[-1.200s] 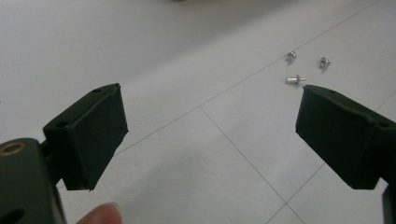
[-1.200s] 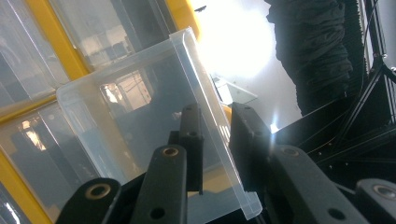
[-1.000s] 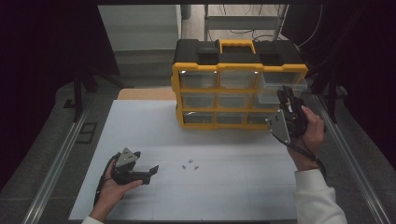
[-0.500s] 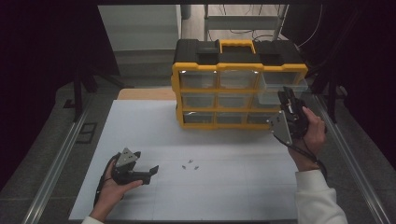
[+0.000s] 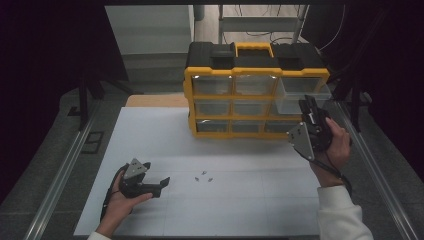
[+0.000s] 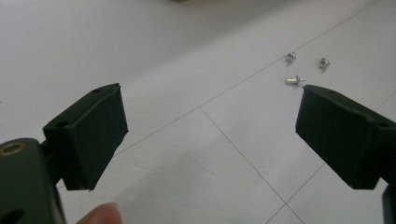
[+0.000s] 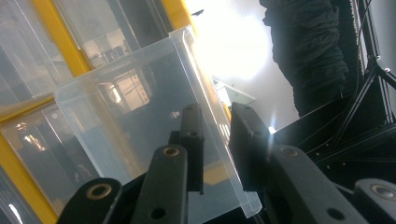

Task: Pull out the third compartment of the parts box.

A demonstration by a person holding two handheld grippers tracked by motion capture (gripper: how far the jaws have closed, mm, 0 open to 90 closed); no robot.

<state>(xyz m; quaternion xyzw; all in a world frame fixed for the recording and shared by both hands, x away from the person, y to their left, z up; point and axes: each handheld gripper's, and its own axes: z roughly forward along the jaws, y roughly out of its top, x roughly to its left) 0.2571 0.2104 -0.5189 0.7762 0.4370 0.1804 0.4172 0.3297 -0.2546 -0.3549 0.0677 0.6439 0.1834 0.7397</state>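
Observation:
A yellow and black drawer cabinet (image 5: pixel 256 72) stands at the back of the white table (image 5: pixel 250 210). Its top right clear drawer (image 5: pixel 296 96) is pulled partway out. My right gripper (image 5: pixel 306 106) is shut on that drawer's side wall. In the right gripper view the thin clear wall of the drawer (image 7: pixel 130 107) runs between the two black jaws of the right gripper (image 7: pixel 215 112). My left gripper (image 5: pixel 160 183) rests low on the table at the front left, open and holding nothing. Three small silver screws (image 5: pixel 203 176) lie on the table just right of it. In the left gripper view, the screws (image 6: pixel 295 80) lie beyond the left gripper (image 6: pixel 210 100).
The cabinet's other clear drawers (image 5: pixel 234 107) are pushed in. Metal rails (image 5: pixel 60 170) run along both sides of the table. A wooden board (image 5: pixel 155 100) lies behind the table's far left edge.

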